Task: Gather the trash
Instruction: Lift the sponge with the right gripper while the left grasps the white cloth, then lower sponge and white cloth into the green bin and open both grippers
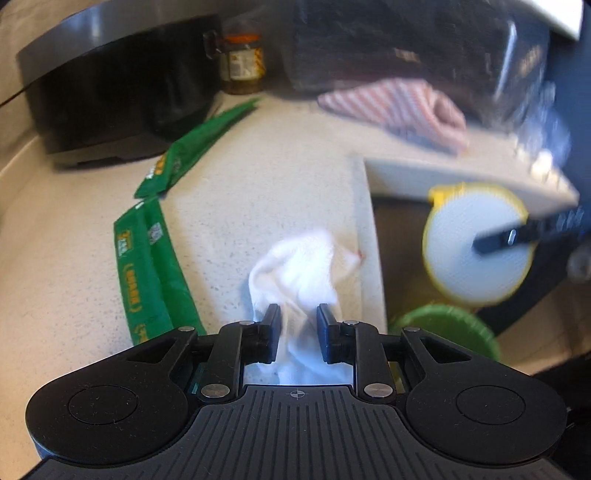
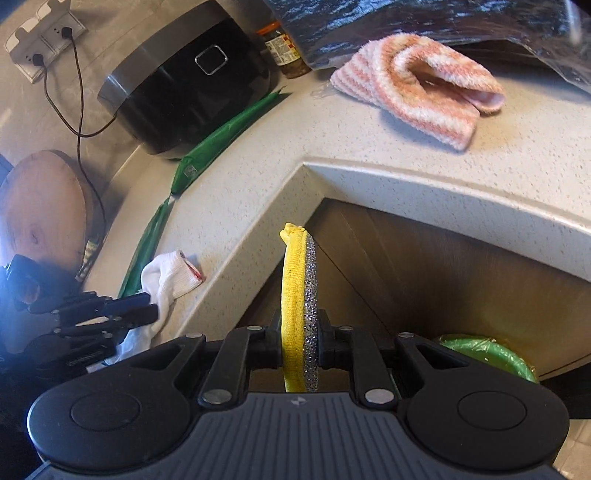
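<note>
My left gripper [image 1: 297, 314] is shut on a crumpled white cloth [image 1: 299, 269] at the counter's edge; the cloth also shows in the right wrist view [image 2: 166, 277], with the left gripper [image 2: 147, 308] on it. My right gripper [image 2: 298, 325] is shut on a round yellow scouring pad [image 2: 295, 295] with a silver glitter face, held on edge off the counter. The pad shows in the left wrist view [image 1: 476, 243]. A green-lined bin [image 2: 491, 354] sits below on the floor, also in the left wrist view [image 1: 450, 326].
Green snack packets [image 1: 147, 258] lie on the speckled counter [image 1: 258, 177]. A black rice cooker [image 2: 184, 88], a jar [image 2: 286, 48], a pink striped towel [image 2: 417, 92] and a dark plastic bag [image 2: 406, 26] stand further back. A wooden board [image 2: 40, 206] leans at the left.
</note>
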`<state>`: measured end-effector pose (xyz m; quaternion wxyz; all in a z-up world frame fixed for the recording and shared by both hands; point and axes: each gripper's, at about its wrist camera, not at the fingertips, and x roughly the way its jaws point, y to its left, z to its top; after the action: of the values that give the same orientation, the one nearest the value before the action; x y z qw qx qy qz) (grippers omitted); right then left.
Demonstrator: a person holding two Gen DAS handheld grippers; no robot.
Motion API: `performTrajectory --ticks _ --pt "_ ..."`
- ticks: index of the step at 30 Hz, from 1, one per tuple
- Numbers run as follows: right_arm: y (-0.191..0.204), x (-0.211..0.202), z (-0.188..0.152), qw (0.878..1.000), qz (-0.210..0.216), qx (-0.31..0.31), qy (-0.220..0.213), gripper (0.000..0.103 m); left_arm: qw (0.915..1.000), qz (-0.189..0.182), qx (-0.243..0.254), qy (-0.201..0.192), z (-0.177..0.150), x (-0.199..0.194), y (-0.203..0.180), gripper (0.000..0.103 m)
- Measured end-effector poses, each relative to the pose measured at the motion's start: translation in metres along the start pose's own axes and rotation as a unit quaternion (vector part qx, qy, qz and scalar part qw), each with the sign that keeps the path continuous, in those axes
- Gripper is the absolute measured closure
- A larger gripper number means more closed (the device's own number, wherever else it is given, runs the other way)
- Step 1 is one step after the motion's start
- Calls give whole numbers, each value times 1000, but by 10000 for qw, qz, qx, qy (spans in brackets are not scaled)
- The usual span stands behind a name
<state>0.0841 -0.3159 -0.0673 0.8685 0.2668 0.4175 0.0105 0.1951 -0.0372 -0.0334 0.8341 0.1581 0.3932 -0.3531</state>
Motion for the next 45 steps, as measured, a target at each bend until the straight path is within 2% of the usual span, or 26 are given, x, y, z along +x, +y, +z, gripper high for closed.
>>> performTrajectory --ticks 3,6,10,15,19,20,22,26,27,29,30,31,32,36,38,42,45 --pt "-6 -5 -3 10000 -11 43 -25 87 9994 -101 -219 -262 7 -22 8 77" --pt "-11 -7 -6 10000 -22 96 -11 87 9999 -31 122 -25 7 -23 -2 77" --pt "-13 -8 -11 10000 -34 72 4 87 9978 209 415 467 -7 -2 -15 76" --pt "-17 -11 -16 10000 -64 42 38 87 9984 197 357 382 -13 0 -17 76" --pt "-23 -15 -23 9999 -104 62 42 87 9979 404 387 317 -15 1 -19 66" --pt "-25 -17 -24 9999 -112 77 33 87 9975 528 360 312 -15 0 -21 59" --pt "-29 -20 -27 9999 -116 110 11 87 9968 692 228 315 -15 1 -21 53" --pt "-37 -26 -34 9999 -88 131 19 87 9975 512 -361 332 -17 3 -16 54" --pt "-39 -28 -36 9999 -73 135 24 87 9972 599 -376 240 -19 3 -20 54" --pt "-42 -32 -40 9999 -53 120 28 87 9964 767 -365 -6 -26 3 -30 58" --pt "-44 -35 -42 9999 -53 99 19 87 9960 806 -369 -109 -28 4 -34 64" --pt "-45 -38 -44 10000 -53 67 3 87 9954 868 -380 -152 -28 4 -38 81" --pt "-47 -42 -46 10000 -61 31 -18 87 9941 998 -406 -142 -26 4 -40 83" --pt "-56 -59 -57 9999 -80 -105 -113 87 9892 1226 -756 -279 -23 2 -43 86" --pt "-63 -68 -64 9997 -96 -152 -163 87 9855 1368 -880 -483 -19 -11 -54 86" --pt "-83 -84 -77 9997 -90 -122 -198 87 9871 1084 -658 -975 -7 -42 -100 86" --pt "-101 -90 -88 9998 -90 -70 -137 87 9904 747 -606 -992 -9 -44 -138 86"
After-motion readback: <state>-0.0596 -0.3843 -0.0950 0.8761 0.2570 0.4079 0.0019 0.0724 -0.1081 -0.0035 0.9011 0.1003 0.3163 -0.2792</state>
